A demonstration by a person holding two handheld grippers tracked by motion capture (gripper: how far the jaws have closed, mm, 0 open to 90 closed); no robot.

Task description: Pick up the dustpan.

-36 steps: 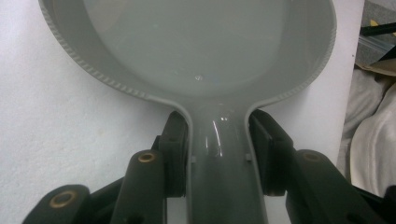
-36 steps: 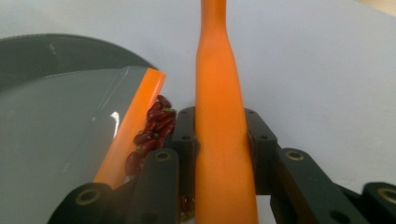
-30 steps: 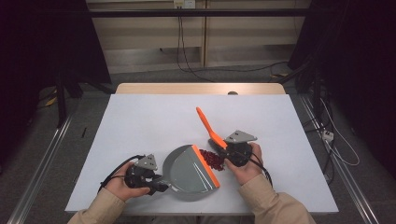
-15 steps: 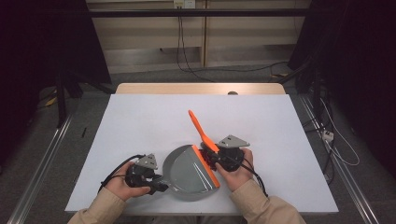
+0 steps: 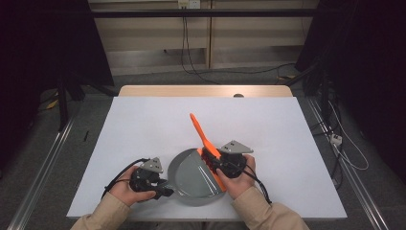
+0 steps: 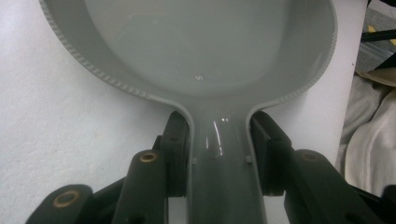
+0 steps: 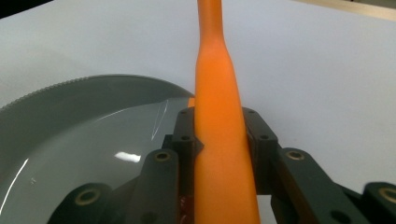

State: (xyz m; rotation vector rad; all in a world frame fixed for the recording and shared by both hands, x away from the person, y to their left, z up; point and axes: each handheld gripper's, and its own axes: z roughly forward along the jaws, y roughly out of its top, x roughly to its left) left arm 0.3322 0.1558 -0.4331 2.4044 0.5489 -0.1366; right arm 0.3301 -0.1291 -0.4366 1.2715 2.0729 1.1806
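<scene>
High view, white table, dark room, left gripper clamping grey dustpan, right gripper clamping orange brush.

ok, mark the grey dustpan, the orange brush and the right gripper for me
grey dustpan [image 5: 191,178], high view, on the flat pan floor.
orange brush [image 7: 219,126], right gripper view, on the handle between the jaws.
right gripper [image 5: 214,162], high view, at the jaw tips on the brush.

Grey dustpan looks like smooth, glossy plastic with a finely ribbed rim. The orange brush handle is smooth, satin plastic. White surface reads matt, slightly grainy. The claw is dull black plastic.
</scene>
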